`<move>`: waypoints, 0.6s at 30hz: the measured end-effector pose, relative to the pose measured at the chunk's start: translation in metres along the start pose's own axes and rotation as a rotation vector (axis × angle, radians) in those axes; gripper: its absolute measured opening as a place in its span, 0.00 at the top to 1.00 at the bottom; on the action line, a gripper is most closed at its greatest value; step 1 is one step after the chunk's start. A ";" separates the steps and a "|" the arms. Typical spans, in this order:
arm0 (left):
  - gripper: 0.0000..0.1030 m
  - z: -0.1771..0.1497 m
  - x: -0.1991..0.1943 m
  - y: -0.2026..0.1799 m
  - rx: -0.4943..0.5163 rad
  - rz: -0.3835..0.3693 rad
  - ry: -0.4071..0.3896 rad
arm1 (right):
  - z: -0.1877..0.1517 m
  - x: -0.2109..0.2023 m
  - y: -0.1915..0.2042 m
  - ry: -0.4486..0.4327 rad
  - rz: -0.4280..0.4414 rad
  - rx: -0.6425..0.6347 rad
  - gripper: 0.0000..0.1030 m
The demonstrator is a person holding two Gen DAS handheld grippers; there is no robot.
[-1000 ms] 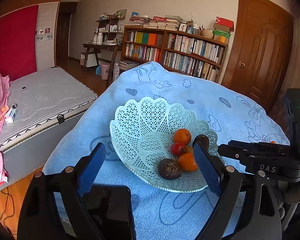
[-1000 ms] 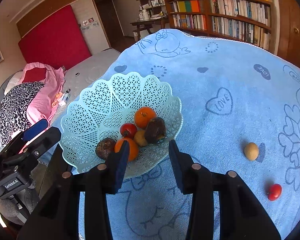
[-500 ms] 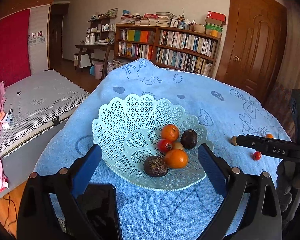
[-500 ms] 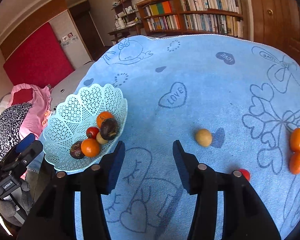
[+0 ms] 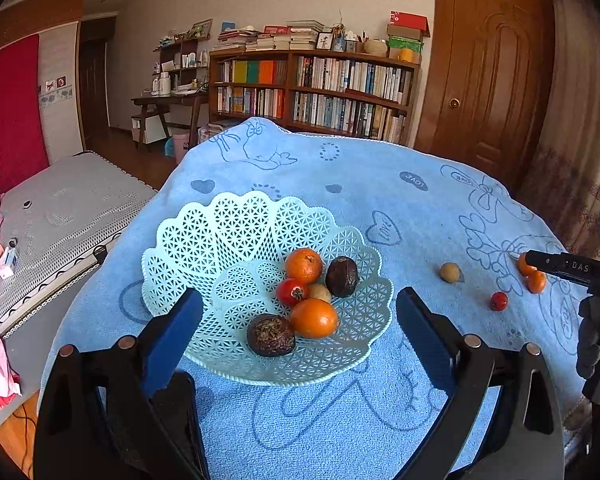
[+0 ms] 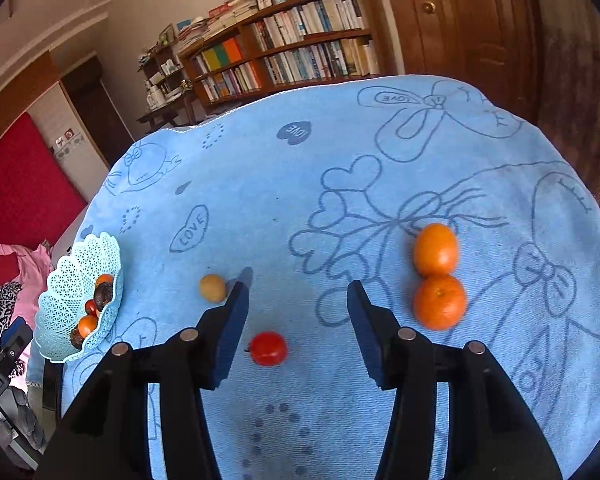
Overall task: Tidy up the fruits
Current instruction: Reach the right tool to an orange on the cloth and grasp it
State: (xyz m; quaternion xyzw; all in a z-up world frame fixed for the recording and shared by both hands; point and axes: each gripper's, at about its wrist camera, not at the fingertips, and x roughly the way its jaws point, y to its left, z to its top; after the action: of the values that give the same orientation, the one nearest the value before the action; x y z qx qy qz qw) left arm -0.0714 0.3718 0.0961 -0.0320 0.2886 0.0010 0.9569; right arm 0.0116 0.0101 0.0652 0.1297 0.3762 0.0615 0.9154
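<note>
The step in hand appears to be fetching the next loose fruit for the basket. The right tongs hover open and empty over a counter covered by a blue towel printed with hearts and bows. A small red tomato lies on the towel almost between their blue pads, slightly nearer the left one. Just beyond the left pad lies a small tan round fruit. To the right, two oranges lie touching, one behind the other.

The pale mint lattice basket sits at the towel's left side, well apart from the loose fruit. It holds two oranges, a red tomato, two dark wrinkled fruits and a small tan one, clustered on its right side. The left tongs hang wide open and empty just in front of it.

The next move likely calls for lowering the right tongs around the tomato and closing gently, since it looks smooth, round and apt to roll.
</note>
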 end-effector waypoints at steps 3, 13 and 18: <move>0.05 0.001 0.001 -0.007 0.013 -0.006 0.002 | 0.001 -0.003 -0.026 -0.010 -0.043 0.052 0.50; 0.04 0.005 0.005 -0.037 0.074 -0.041 0.013 | 0.006 0.017 -0.074 0.032 -0.098 0.160 0.50; 0.04 0.006 0.008 -0.051 0.098 -0.058 0.020 | 0.009 0.033 -0.074 0.055 -0.131 0.148 0.48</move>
State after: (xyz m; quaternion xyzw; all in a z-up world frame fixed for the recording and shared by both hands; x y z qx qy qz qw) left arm -0.0602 0.3215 0.0992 0.0065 0.2967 -0.0413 0.9541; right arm 0.0425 -0.0559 0.0274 0.1701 0.4125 -0.0230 0.8946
